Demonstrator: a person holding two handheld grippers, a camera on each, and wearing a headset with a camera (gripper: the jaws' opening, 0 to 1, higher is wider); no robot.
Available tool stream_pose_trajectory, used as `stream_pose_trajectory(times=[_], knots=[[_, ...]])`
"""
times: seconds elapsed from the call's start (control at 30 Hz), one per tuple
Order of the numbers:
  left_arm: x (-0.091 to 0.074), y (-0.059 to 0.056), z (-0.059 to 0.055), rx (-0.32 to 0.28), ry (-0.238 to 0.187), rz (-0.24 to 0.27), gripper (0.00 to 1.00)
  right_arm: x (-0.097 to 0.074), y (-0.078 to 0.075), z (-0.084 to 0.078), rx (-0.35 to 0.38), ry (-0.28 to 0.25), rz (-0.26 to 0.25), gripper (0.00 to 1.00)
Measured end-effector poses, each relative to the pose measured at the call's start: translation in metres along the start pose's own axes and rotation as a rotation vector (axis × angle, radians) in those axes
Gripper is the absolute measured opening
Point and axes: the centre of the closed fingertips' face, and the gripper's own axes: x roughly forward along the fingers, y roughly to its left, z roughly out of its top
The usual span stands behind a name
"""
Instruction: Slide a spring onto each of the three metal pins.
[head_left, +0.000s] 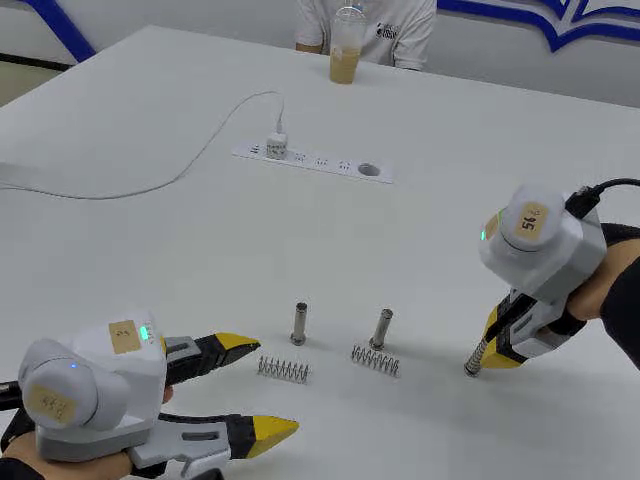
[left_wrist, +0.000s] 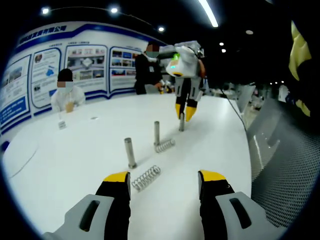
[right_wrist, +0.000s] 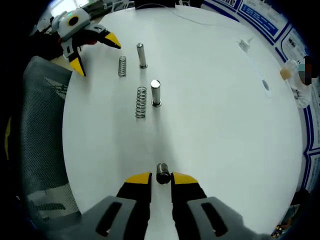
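Two bare metal pins (head_left: 299, 323) (head_left: 381, 328) stand upright on the white table. A loose spring (head_left: 283, 369) (head_left: 375, 360) lies in front of each. My right gripper (head_left: 490, 352) is shut on a third spring (head_left: 477, 355), which sits around the third pin and leans a little. In the right gripper view the coils and pin top (right_wrist: 163, 173) show between the yellow tips. My left gripper (head_left: 255, 385) is open at the near left, its jaws wide apart just short of the left spring (left_wrist: 146, 177); the left pin (left_wrist: 130, 152) stands beyond.
A white power strip (head_left: 315, 160) with a plugged cable (head_left: 190, 165) lies mid-table. A cup of drink (head_left: 346, 45) stands at the far edge before a seated person (head_left: 365, 25). A grey mesh chair (left_wrist: 285, 165) is beside the table.
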Motion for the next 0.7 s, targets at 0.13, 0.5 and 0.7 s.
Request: stream_pose_trajectory(times=[0.13,0.5,0.7], knots=[[0.000,0.000,0.001,0.000,-0.001,0.000,0.56,-0.002,0.000,0.001,-0.005,-0.008,-0.009,0.18],[0.000,-0.001,0.003,0.005,-0.002,-0.003,0.56,-0.015,-0.001,0.018,-0.051,-0.044,-0.071,0.20],[0.000,-0.001,0.004,0.007,-0.005,-0.003,0.56,-0.012,0.006,0.035,-0.063,-0.078,-0.062,0.20]])
